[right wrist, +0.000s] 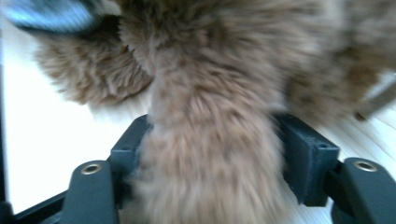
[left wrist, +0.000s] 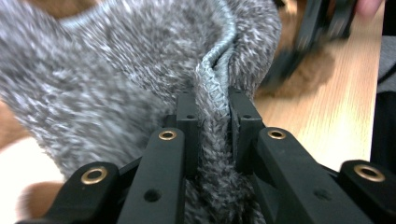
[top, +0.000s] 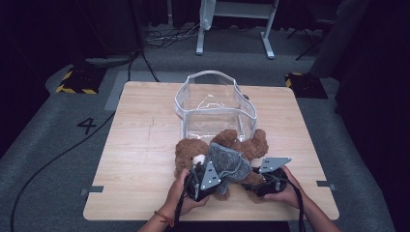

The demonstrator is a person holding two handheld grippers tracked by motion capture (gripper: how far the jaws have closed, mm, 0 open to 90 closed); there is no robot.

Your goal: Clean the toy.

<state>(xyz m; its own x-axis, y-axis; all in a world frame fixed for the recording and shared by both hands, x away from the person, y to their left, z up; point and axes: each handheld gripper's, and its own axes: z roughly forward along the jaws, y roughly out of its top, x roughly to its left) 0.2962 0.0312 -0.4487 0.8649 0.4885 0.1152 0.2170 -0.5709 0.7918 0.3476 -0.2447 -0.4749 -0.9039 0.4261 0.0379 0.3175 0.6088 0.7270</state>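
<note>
**Teddy bear held at the near edge of the desk, both claws on it**

High view: a brown teddy bear (top: 227,154) lies on the wooden desk (top: 140,159), near the person's edge, wearing a grey knitted sweater (top: 227,162) that is bunched up around its middle. Just behind the bear stands a clear plastic container (top: 212,104), its front wall touching or almost touching the bear. The left claw (top: 203,181) sits against the sweater on the bear's left side, and the right claw (top: 266,182) is at the bear's lower right, by one of its limbs. A hand holds each of them from the bottom edge.

Left gripper view: the left claw (left wrist: 214,126) is clamped on a fold of the grey sweater (left wrist: 116,79), with the ribbed hem pinched tightly between its two black jaws. Farther off, the other gripper appears blurred over brown fur and the desk (left wrist: 336,121).

Right gripper view: a furry brown limb of the teddy bear (right wrist: 210,154) runs between the jaws of the right claw (right wrist: 210,144). The jaws stand wide apart on either side of it; the picture is blurred, and whether the pads press on the fur cannot be told.
</note>
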